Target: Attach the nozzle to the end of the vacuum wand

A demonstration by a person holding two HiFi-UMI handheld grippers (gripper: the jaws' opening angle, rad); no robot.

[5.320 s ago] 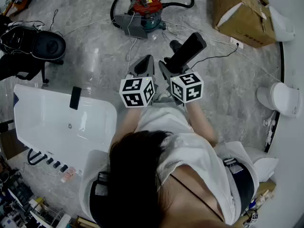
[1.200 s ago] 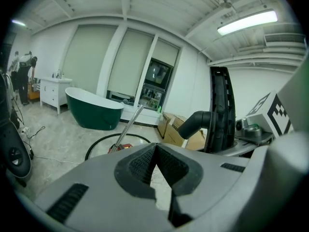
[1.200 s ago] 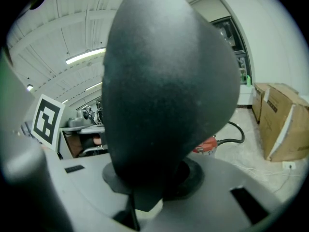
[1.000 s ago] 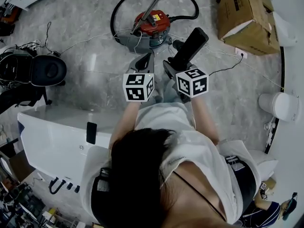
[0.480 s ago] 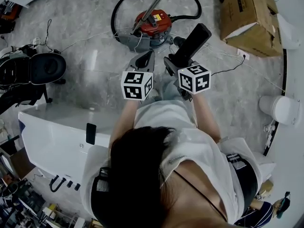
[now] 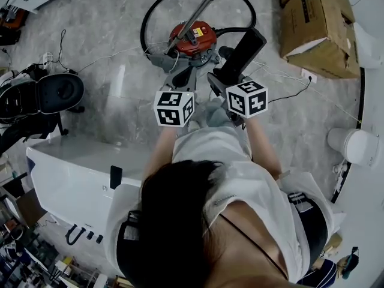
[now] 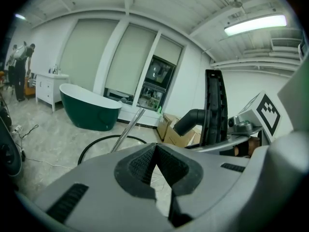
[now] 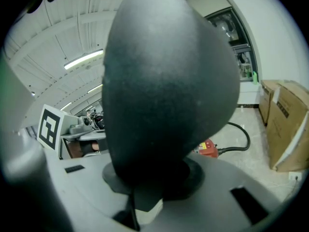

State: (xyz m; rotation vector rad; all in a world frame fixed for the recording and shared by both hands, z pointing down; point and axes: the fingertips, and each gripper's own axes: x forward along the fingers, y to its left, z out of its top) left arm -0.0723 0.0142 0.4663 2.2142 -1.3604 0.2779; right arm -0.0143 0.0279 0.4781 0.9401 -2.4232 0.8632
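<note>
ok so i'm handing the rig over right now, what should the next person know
Left gripper: shut, empty.
Right gripper: shut on the black nozzle, which stands up out of the jaws.
Vacuum wand: metal tube rising tilted from the red vacuum on the floor ahead, its free end bare; hose loops round it.
Done: nozzle is in hand.
Left: bring the nozzle to the wand's end and push it on; the left gripper could probably steady the wand.

I read the nozzle (image 6: 243, 53) at upper centre as plain black. Beside it the vacuum canister (image 6: 193, 36) is red on a grey base, its wand (image 6: 195, 14) silver, its hose (image 6: 157, 8) black. The left gripper (image 6: 183, 75) and right gripper (image 6: 217, 80) are grey, each with a white cube bearing black square markers. The floor (image 6: 114, 17) is grey and marbled. The boxes (image 6: 315, 23) at upper right are brown.
</note>
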